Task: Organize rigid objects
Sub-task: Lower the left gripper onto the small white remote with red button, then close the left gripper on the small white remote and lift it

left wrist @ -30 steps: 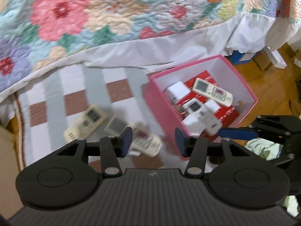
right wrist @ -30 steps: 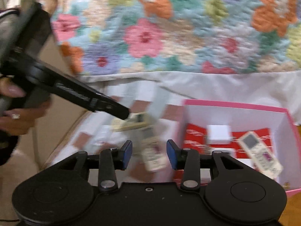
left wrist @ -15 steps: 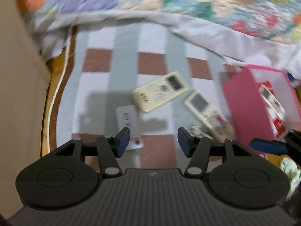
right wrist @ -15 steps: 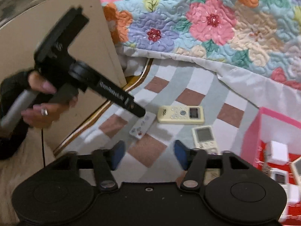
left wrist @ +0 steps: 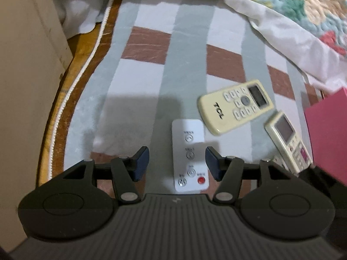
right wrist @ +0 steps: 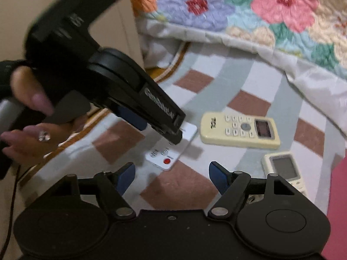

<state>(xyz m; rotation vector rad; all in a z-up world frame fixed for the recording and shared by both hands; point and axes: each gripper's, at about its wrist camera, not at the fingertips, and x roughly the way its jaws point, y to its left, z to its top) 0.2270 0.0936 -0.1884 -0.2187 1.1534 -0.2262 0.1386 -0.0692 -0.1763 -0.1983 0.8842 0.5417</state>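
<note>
Left claw [left wrist: 175, 162] spread wide, pads straddling the flat white remote [left wrist: 189, 156] on the checkered rug [left wrist: 138, 82]; neither pad clearly touches it, nothing gripped. White remote lies at 6 o'clock in the left wrist view, red button toward the camera. Cream TCL remote [left wrist: 235, 106] just beyond it at 1 o'clock, close but apart, screen end away. Second cream remote [left wrist: 288, 140] with grey screen at 3 o'clock, just beside the pink box [left wrist: 327, 134]; only the box's outer wall shows, contents can't be told. Right claw [right wrist: 172, 177] also wide open and empty, over the rug at 6 o'clock in the right wrist view. There, the left claw comes in from 9 o'clock, held by a hand [right wrist: 28, 117] with pink nails and a ring, tips down over the white remote [right wrist: 171, 147]. TCL remote [right wrist: 239, 130] at 2 o'clock, grey-screen remote [right wrist: 284, 171] at 3 o'clock, pink box [right wrist: 338, 205] edge at 4 o'clock. Floral quilt [right wrist: 249, 10] hangs across 12 o'clock.
</note>
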